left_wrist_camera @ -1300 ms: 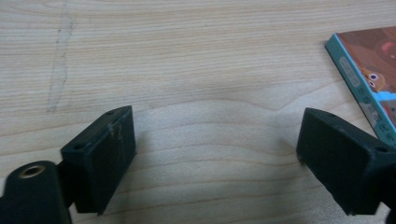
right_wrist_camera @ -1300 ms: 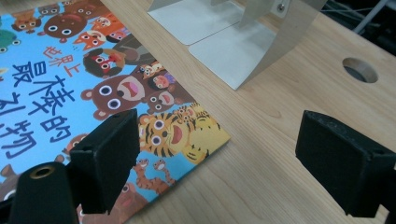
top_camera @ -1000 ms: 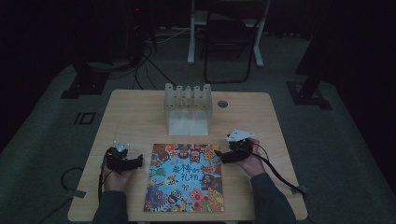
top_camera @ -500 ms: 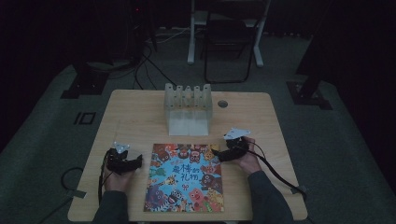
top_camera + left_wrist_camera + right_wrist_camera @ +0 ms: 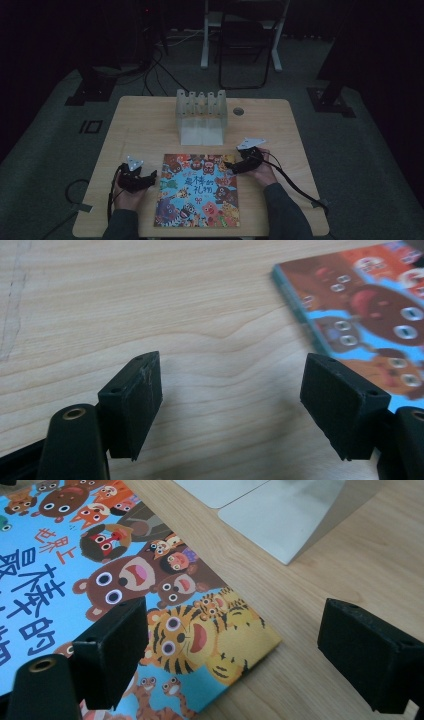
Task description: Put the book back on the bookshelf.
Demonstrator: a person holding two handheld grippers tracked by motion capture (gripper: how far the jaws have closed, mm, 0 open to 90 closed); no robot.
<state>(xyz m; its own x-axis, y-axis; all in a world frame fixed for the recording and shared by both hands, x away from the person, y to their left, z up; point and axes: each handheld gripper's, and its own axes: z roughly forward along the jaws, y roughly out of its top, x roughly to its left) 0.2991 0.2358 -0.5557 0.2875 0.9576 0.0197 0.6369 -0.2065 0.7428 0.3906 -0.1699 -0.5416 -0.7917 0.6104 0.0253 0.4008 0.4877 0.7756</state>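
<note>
A colourful picture book (image 5: 197, 190) lies flat at the front middle of the wooden table (image 5: 150, 120). My left gripper (image 5: 146, 179) rests just left of the book's left edge. In the left gripper view the gripper (image 5: 232, 375) is open over bare wood; its jaws have just been closing a little with nothing between them, and the book (image 5: 370, 300) lies beyond the right jaw. My right gripper (image 5: 231, 166) sits at the book's upper right corner. In the right gripper view it (image 5: 235, 625) is open, with the book's corner (image 5: 215, 630) lying between the jaws, untouched.
A white slotted rack (image 5: 201, 115) stands behind the book at the table's middle, its flat base (image 5: 280, 515) close to the right gripper. A small round hole (image 5: 238, 111) is right of the rack. Chairs and cables are on the floor beyond.
The right gripper has come down and slightly left onto the book's upper right corner. The left hand has stayed where it was.
</note>
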